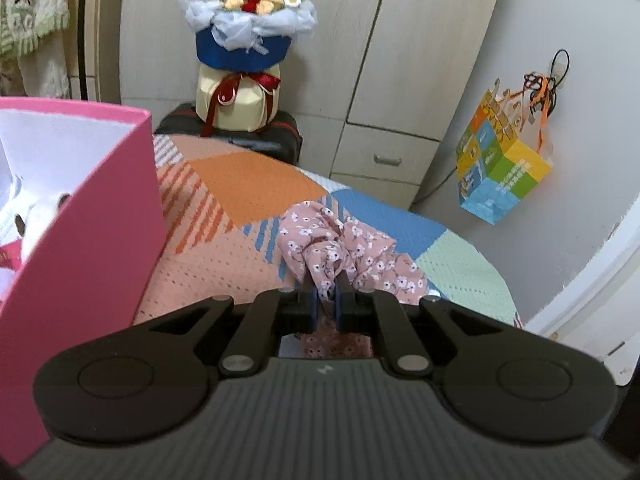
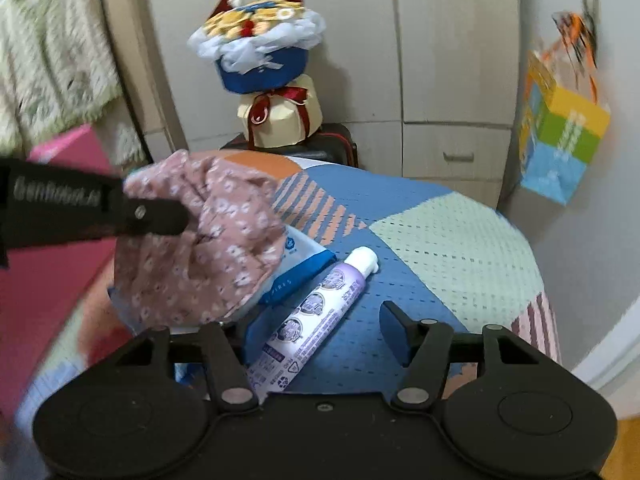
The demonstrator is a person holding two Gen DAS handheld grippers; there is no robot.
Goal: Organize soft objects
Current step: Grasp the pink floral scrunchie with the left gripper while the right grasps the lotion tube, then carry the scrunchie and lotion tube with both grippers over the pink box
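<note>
The left gripper (image 1: 326, 280) is clamped tight on a bunch of pink floral cloth (image 1: 340, 248), lifting it over the patchwork bedspread (image 1: 256, 184) beside the pink box (image 1: 88, 216). The right gripper (image 2: 320, 328) stands half open, empty, over a lilac tube (image 2: 320, 312) near the bed's front edge.

pink box (image 1: 80, 248) walling the left, bedspread (image 1: 248, 184) open between it and floral cloth (image 1: 340, 248), wardrobe (image 1: 400, 60) behind
</note>
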